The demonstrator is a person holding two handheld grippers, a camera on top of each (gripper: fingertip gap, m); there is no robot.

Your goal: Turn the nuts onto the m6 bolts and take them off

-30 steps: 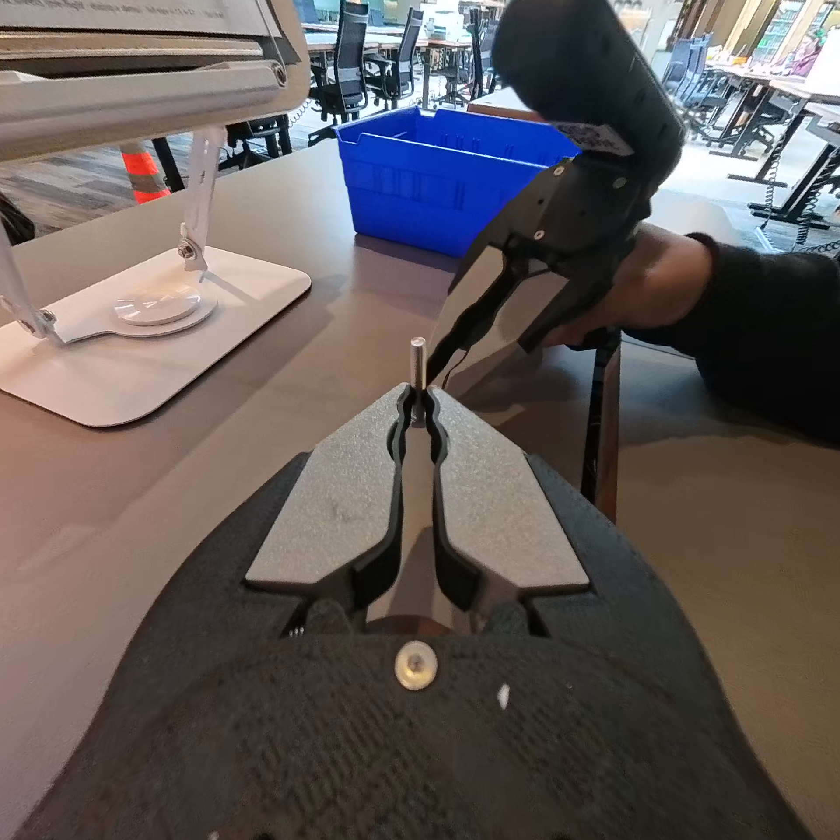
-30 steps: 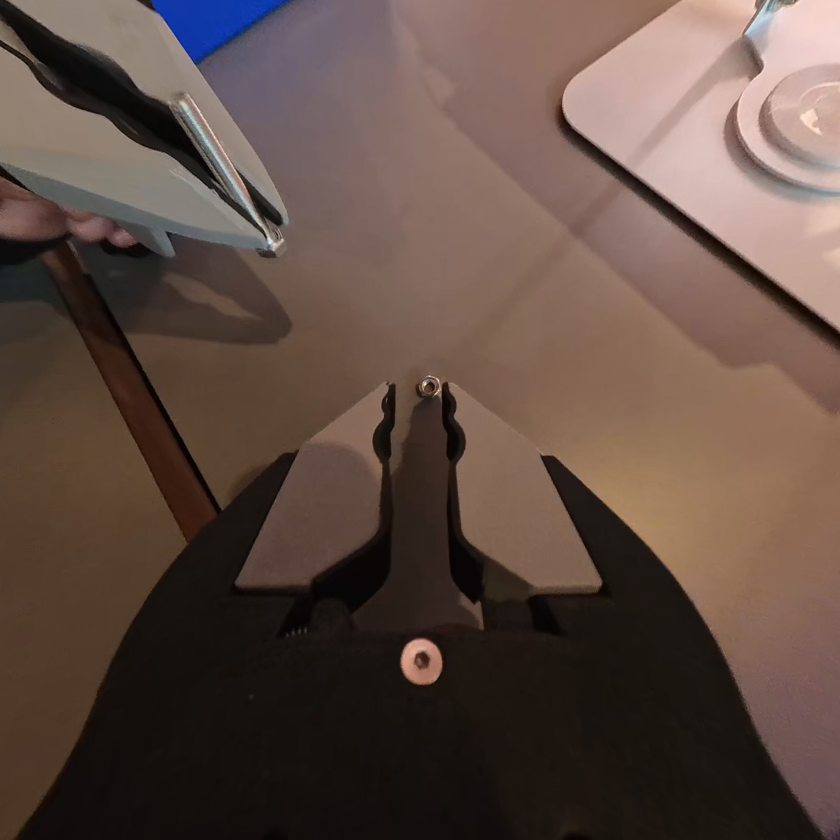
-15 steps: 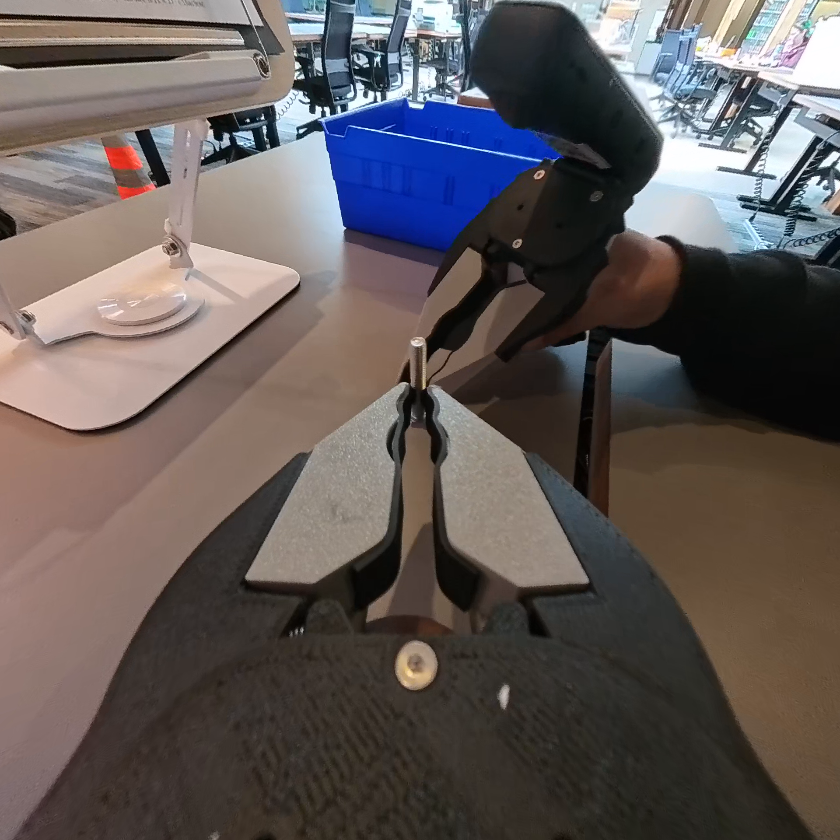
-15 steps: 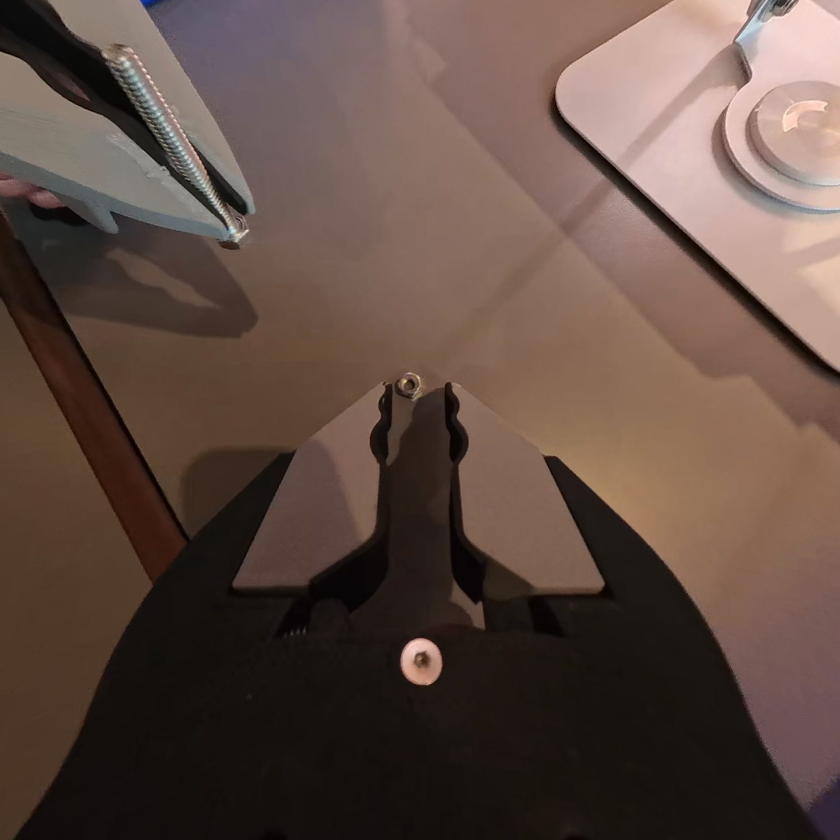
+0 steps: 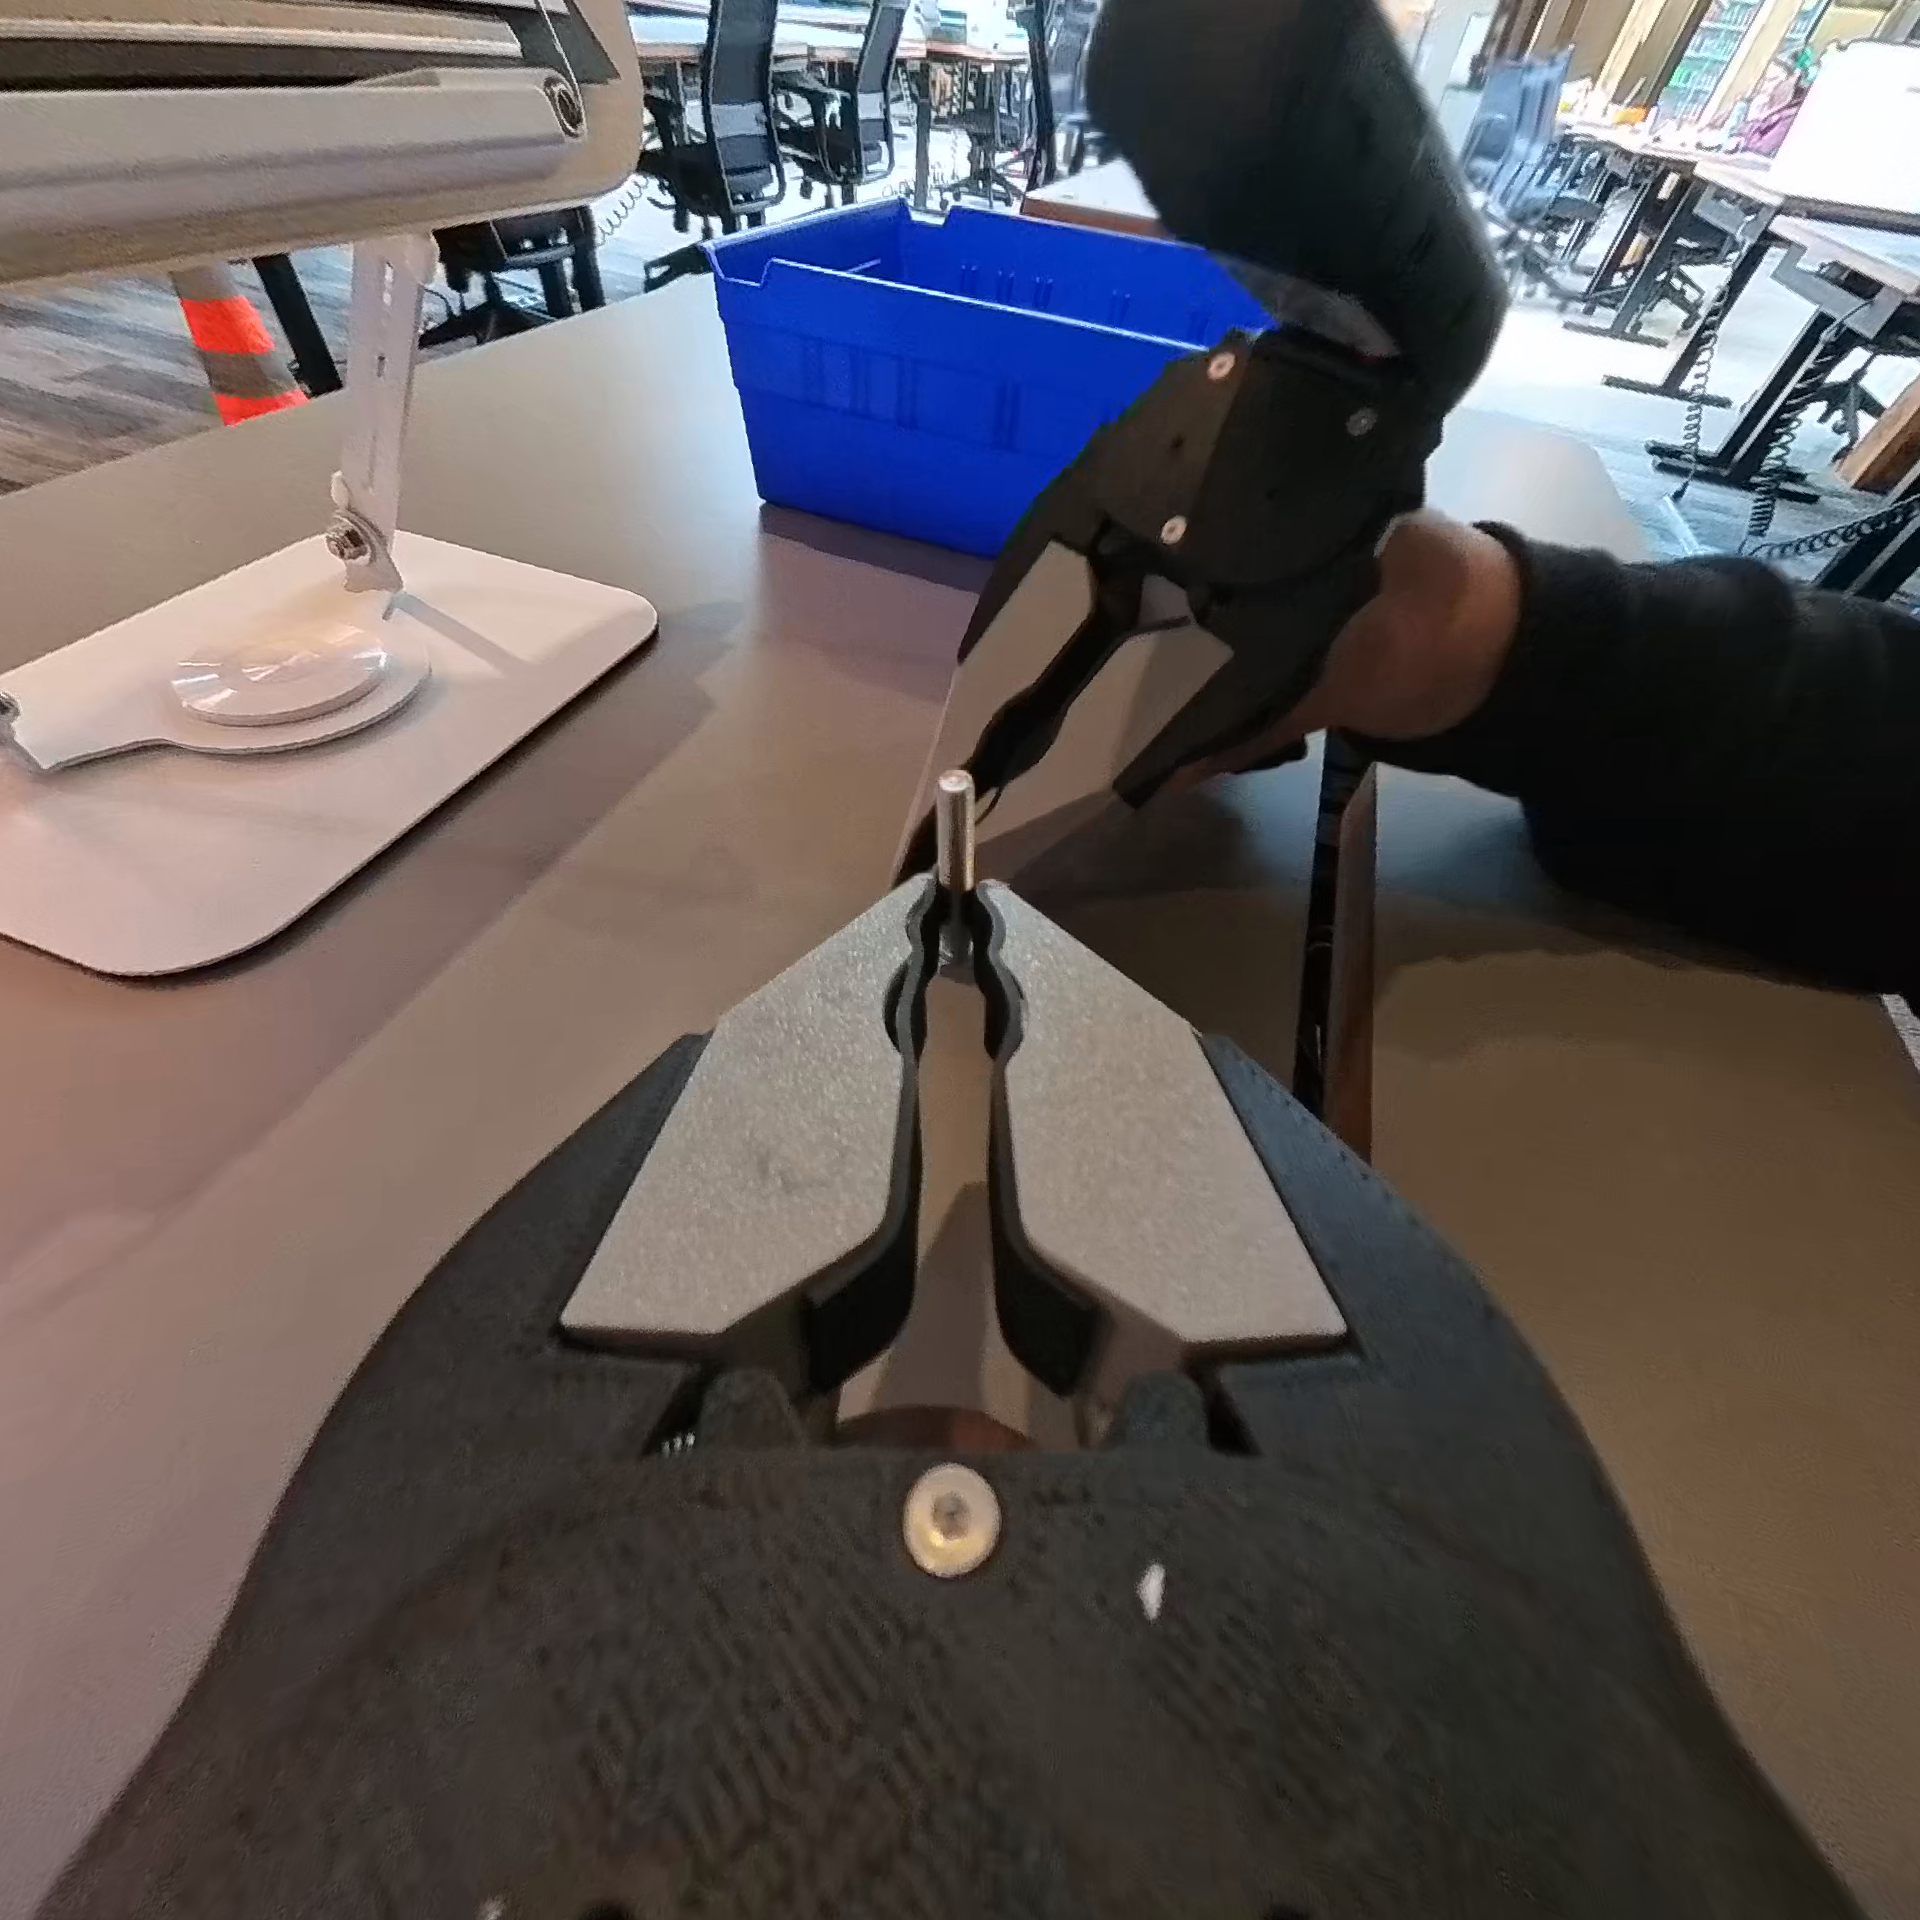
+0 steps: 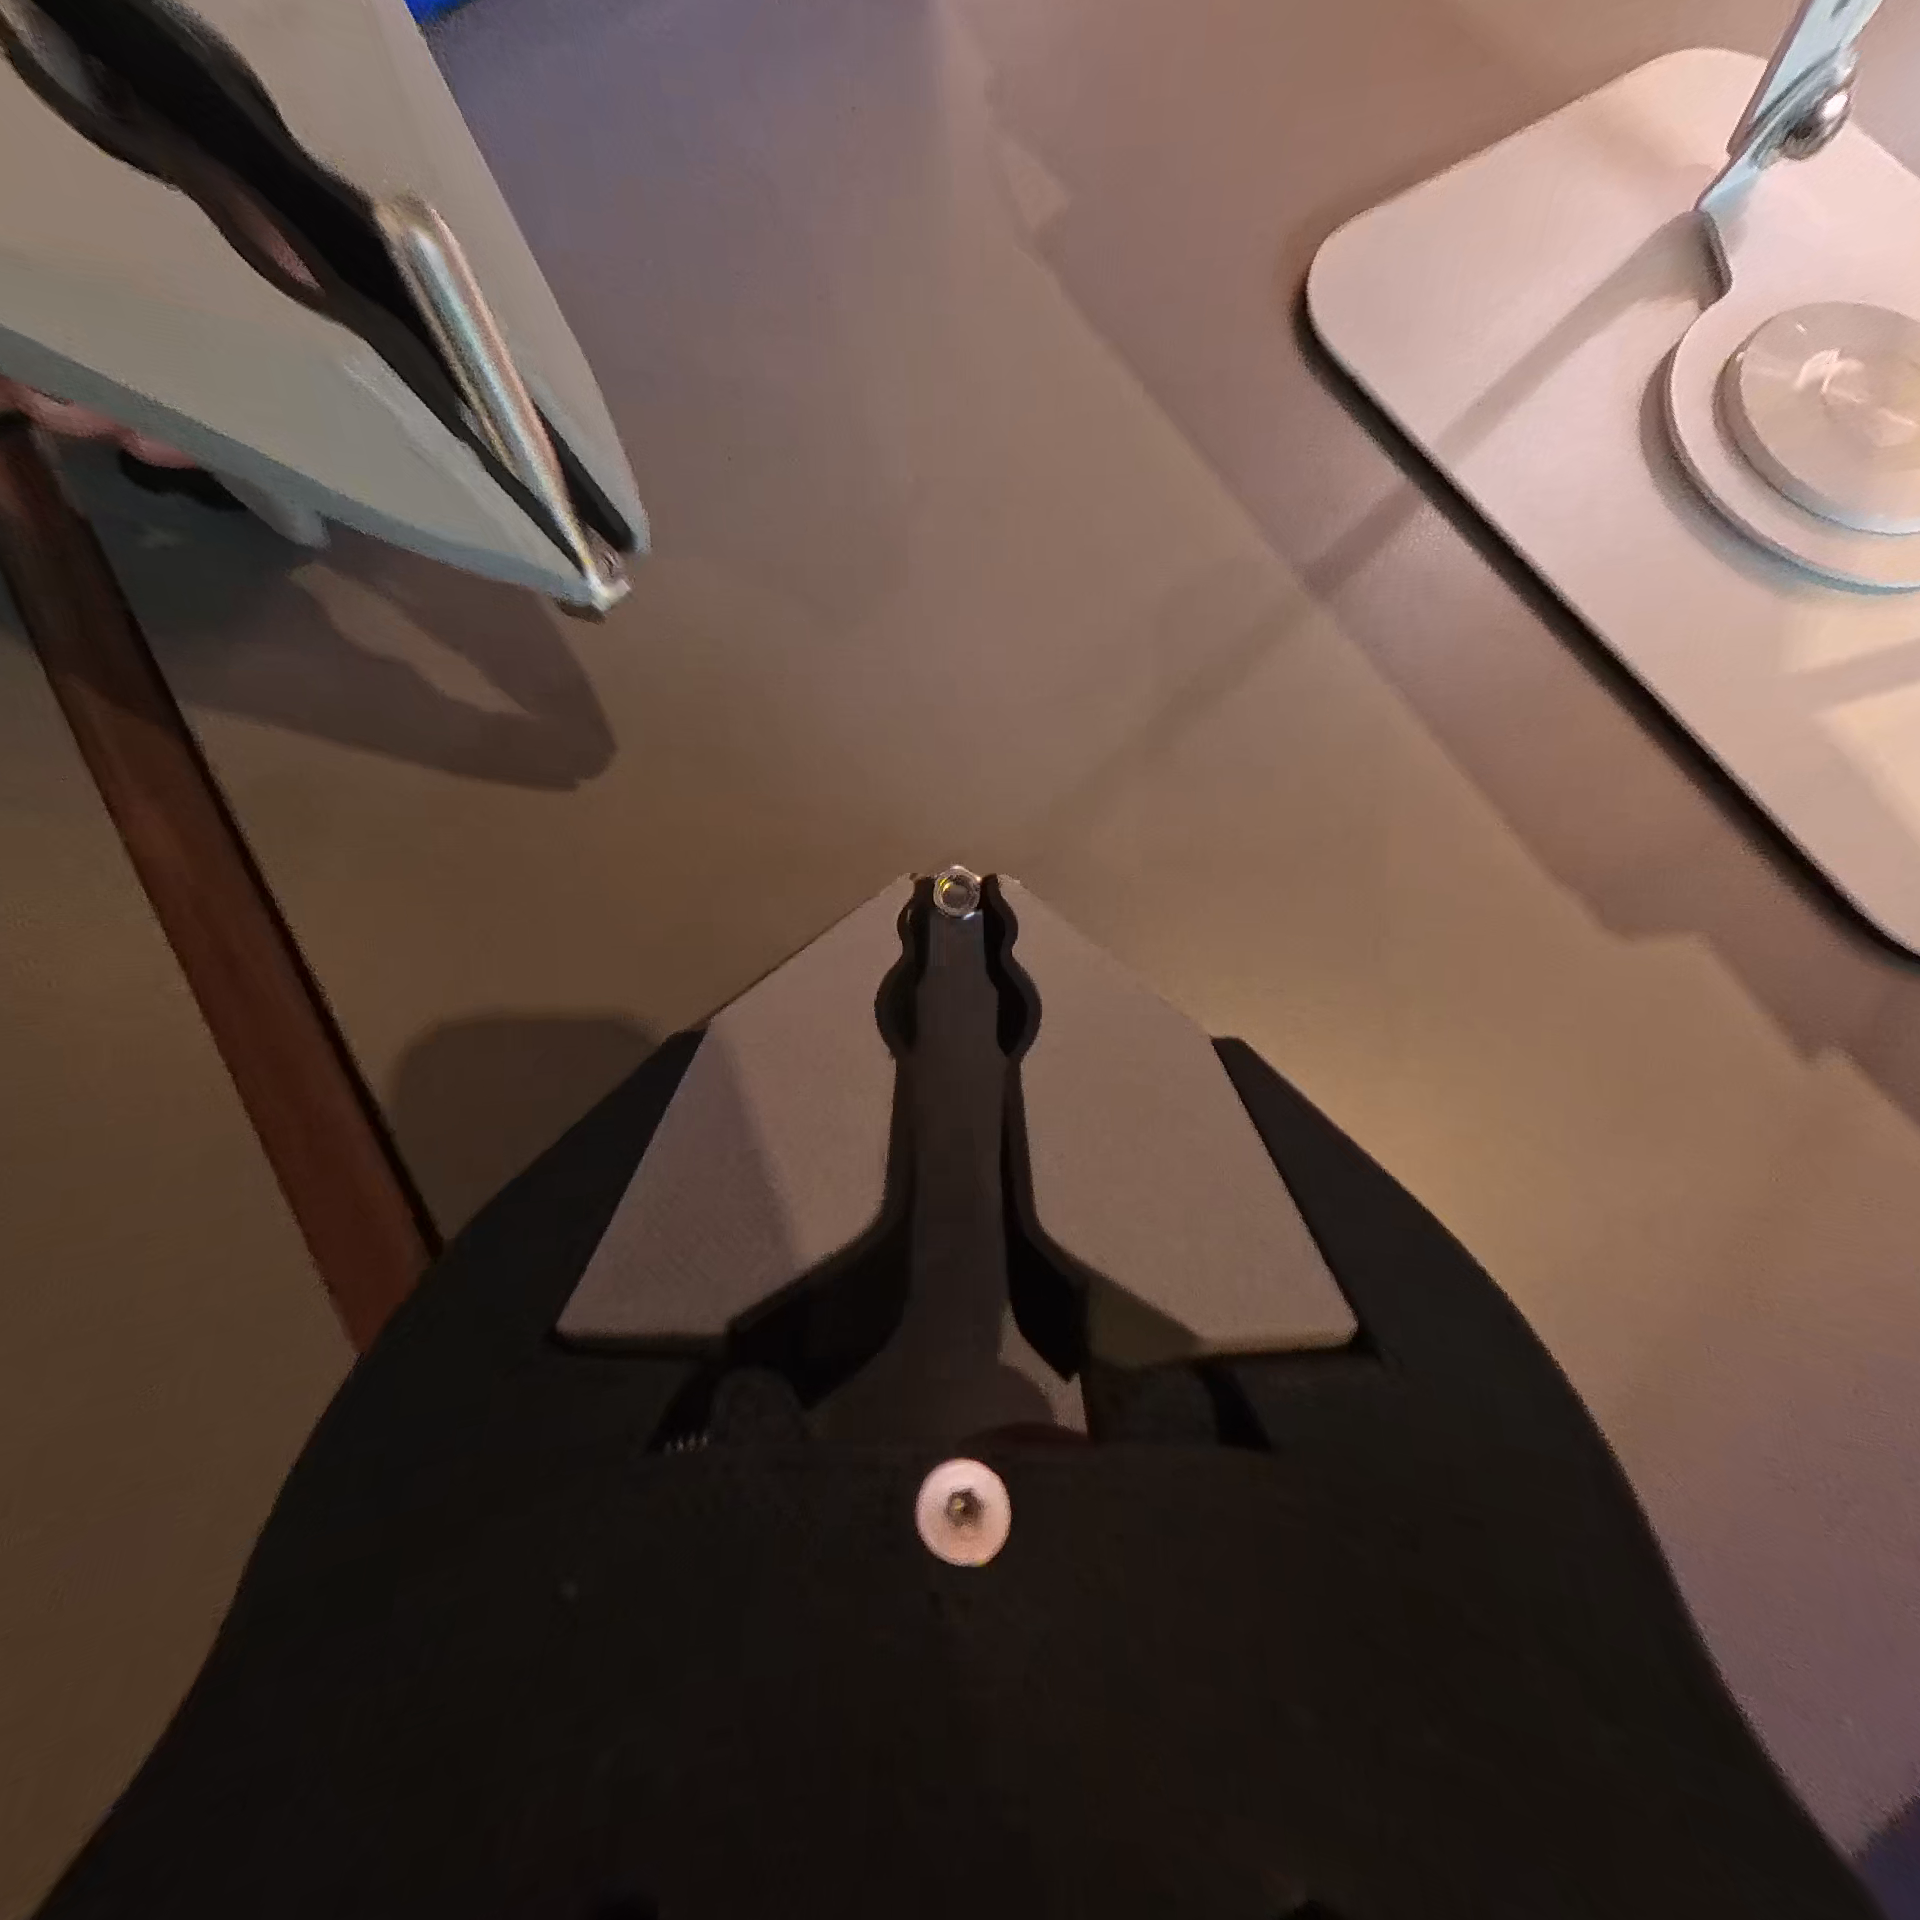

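The left gripper (image 5: 951,930) is closed on a bolt (image 5: 952,831). It pinches the lower end of the bolt between its tips, and the shaft stands up above the fingers, almost upright, over the grey table (image 5: 520,831). The free end of the bolt is bare; no nut is on it.

The right gripper (image 6: 956,896) is nearly closed on a small steel nut (image 6: 956,894), held at the very tips of its fingers with the hole of the nut looking toward the camera. It hangs just above the table, near the bolt but apart from it. In the right wrist view the bolt is blurred, so its thread does not show clearly.

Both parts are small, stiff, light and smooth metal, so I judge they can slip or turn in the grip easily. The bolt is best held low on the shaft or at the head, as now, to leave the upper thread free. The nut is best taken by two opposite flat sides, so that the hole stays open for the bolt.

A blue bin (image 5: 977,374) and a white stand base (image 5: 312,727) are behind, well apart from the work.
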